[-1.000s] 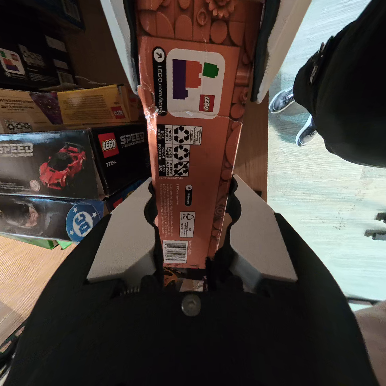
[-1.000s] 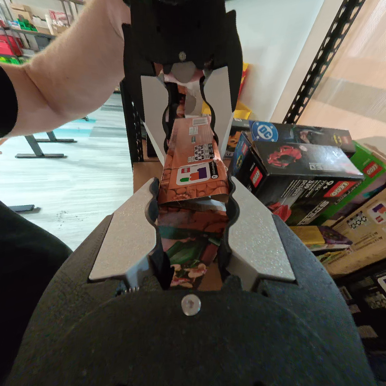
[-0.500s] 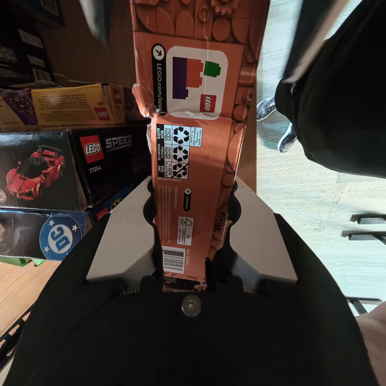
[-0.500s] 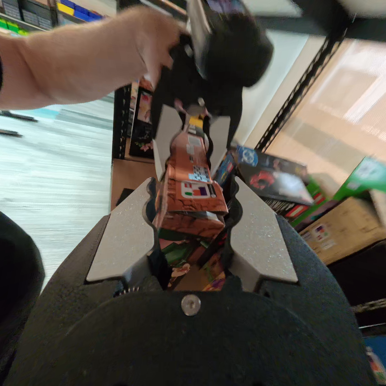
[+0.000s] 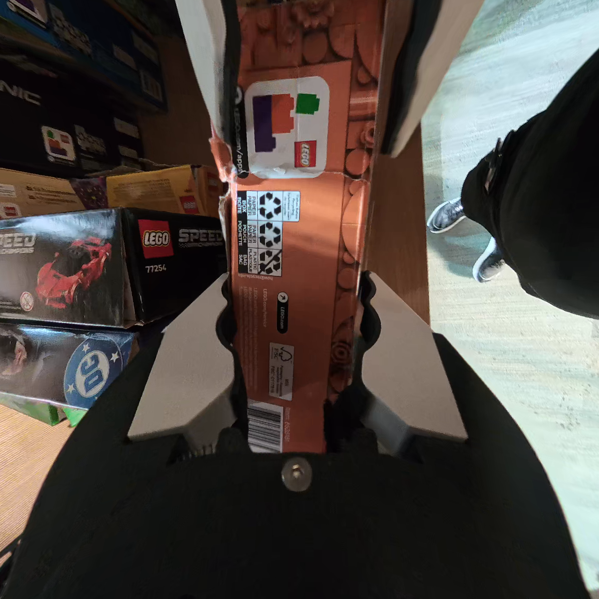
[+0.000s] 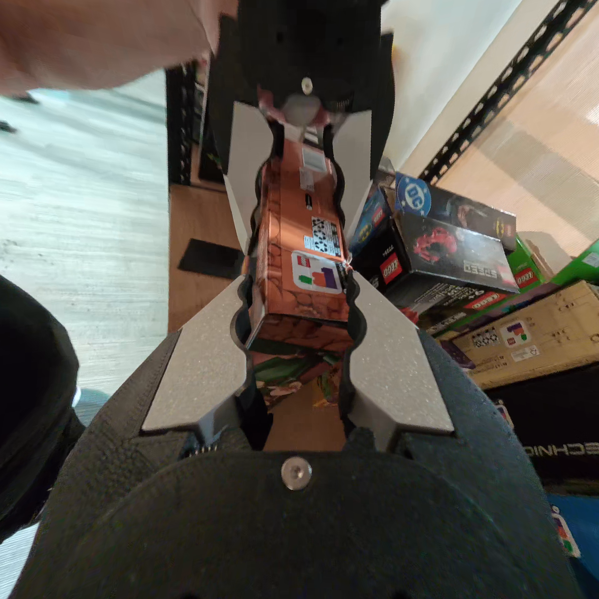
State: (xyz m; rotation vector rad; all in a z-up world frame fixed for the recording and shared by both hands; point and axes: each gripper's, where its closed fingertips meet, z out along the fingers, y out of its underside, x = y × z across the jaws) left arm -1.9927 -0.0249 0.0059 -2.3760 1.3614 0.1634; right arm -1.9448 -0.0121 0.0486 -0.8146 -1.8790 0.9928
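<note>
Gripping opposite ends of one long orange cardboard toy box (image 5: 291, 291): left tongs (image 5: 296, 311) and right tongs (image 6: 296, 311) both clamped on it. Looks light, crushable, torn near 11 o'clock; best held across narrow sides.

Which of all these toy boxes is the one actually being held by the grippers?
The long orange box: the left gripper and right gripper each clamp one end. The black car box and the others lie stacked, untouched.

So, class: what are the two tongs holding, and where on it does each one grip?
Both hold one long orange box. The left tongs clamp its barcode end; the right tongs clamp the opposite end, pads pressing the long sides.
</note>
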